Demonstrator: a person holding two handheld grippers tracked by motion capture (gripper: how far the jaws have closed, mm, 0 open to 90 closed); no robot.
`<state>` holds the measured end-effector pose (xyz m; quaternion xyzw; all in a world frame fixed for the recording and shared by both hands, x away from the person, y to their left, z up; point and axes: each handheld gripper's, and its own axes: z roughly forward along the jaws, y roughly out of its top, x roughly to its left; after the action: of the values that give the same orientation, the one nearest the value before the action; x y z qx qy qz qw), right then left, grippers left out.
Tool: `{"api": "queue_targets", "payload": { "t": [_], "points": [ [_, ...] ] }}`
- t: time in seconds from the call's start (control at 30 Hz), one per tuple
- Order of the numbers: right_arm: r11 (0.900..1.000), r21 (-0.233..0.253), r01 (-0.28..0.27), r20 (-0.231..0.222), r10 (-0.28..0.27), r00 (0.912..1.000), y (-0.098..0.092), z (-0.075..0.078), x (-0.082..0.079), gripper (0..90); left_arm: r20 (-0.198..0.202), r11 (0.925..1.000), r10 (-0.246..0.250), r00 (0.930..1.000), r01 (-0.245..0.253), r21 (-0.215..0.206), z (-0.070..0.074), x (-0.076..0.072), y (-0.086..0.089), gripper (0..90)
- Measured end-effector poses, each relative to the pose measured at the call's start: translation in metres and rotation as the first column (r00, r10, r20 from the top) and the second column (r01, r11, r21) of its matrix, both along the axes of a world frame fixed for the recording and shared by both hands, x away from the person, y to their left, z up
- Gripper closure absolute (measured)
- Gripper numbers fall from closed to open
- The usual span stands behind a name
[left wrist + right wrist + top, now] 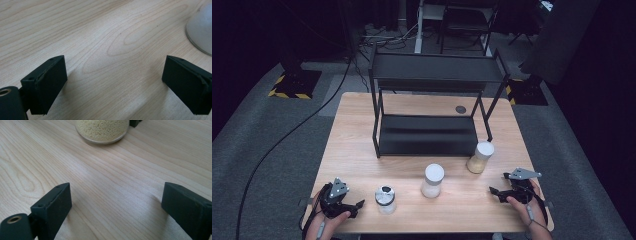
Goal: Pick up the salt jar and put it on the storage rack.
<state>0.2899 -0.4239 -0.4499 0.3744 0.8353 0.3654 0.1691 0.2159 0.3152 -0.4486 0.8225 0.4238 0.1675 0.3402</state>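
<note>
Left gripper (357, 204) is resting released beside the short jar (385, 198). Right gripper (494, 191) is sitting released near the grain jar (479, 157); 2 grippers are gripping nothing.

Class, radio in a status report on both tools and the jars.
Left tool open, empty. Right tool open, empty. Three jars stand untouched: dark-lidded jar, white jar, grain jar. Nothing in the way.

Black two-tier metal rack (432, 100) standing at the back of the wooden surface (357, 145), grey carpet floor (272, 135), black cable (287, 135) trailing across it
</note>
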Motion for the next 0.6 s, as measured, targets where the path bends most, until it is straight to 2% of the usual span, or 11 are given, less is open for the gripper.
{"api": "queue_targets", "payload": {
  "t": [0.23, 0.37, 0.43, 0.47, 0.5, 0.57, 0.6],
  "points": [
    [1.0, 0.0, 0.0, 0.0, 0.0, 1.0, 0.0, 0.0, 0.0, 9.4, 0.015, 0.9992, -0.039, 0.9991, 0.039, 0.013, 0.002, -0.007, -0.001, 6.8],
    [1.0, 0.0, 0.002, 0.0, -0.002, 1.0, 0.0, 0.0, 0.0, 9.4, 0.043, 0.9989, -0.034, 0.9985, 0.035, -0.03, 0.007, -0.015, 0.003, 6.6],
    [1.0, 0.0, 0.005, 0.0, -0.005, 1.0, 0.001, 0.0, 0.0, 9.4, 0.06, 0.997, -0.035, 0.9976, 0.039, -0.066, 0.01, -0.018, 0.007, 6.5],
    [1.0, 0.0, 0.005, 0.0, -0.005, 1.0, 0.001, 0.0, 0.0, 9.4, 0.06, 0.997, -0.035, 0.9976, 0.039, -0.066, 0.01, -0.018, 0.007, 6.5],
    [1.0, 0.0, 0.006, 0.0, -0.006, 1.0, 0.001, 0.0, 0.0, 9.4, 0.078, 0.9948, -0.036, 0.9963, 0.044, -0.092, 0.013, -0.022, 0.01, 6.5],
    [1.0, 0.0, 0.006, 0.0, -0.006, 1.0, 0.001, 0.0, 0.0, 9.4, 0.083, 0.9936, -0.037, 0.9958, 0.046, -0.103, 0.014, -0.023, 0.011, 6.4],
    [1.0, 0.0, 0.006, 0.0, -0.006, 1.0, 0.001, 0.0, 0.0, 9.4, 0.091, 0.991, -0.041, 0.995, 0.052, -0.123, 0.018, -0.026, 0.013, 6.4]
  ]
}}
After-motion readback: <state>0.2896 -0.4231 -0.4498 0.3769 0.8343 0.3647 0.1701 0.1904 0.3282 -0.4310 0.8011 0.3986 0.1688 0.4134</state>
